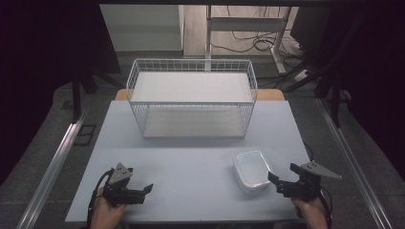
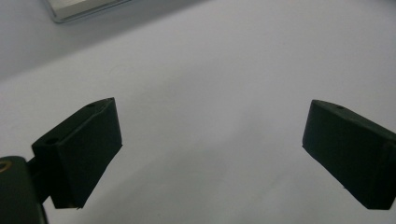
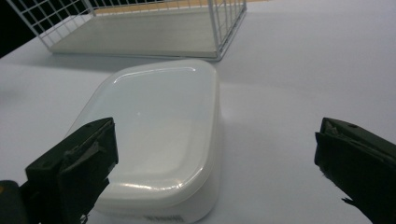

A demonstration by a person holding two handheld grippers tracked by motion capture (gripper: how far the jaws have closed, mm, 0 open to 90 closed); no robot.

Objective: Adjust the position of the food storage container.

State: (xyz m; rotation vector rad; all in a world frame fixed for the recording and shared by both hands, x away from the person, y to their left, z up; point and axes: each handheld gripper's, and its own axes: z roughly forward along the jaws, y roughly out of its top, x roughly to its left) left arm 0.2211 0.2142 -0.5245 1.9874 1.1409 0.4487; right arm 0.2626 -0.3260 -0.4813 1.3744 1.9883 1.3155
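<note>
A white rounded plastic container (image 1: 251, 171) sits on the pale table (image 1: 191, 157) at the front right. In the right gripper view the container (image 3: 159, 135) lies close ahead and left of centre, its glossy top facing up. My right gripper (image 1: 277, 182) is just right of it, low over the table. That gripper (image 3: 217, 135) is open, and its left jaw overlaps the container's near edge. My left gripper (image 1: 144, 191) rests at the front left. It (image 2: 212, 116) is open over bare table with nothing between the jaws.
A white wire basket (image 1: 191, 98) with a flat floor stands at the back centre of the table; its near corner shows as the basket (image 3: 140, 28) in the right gripper view. Table edges run close at front, left and right. Cables lie on the floor beyond.
</note>
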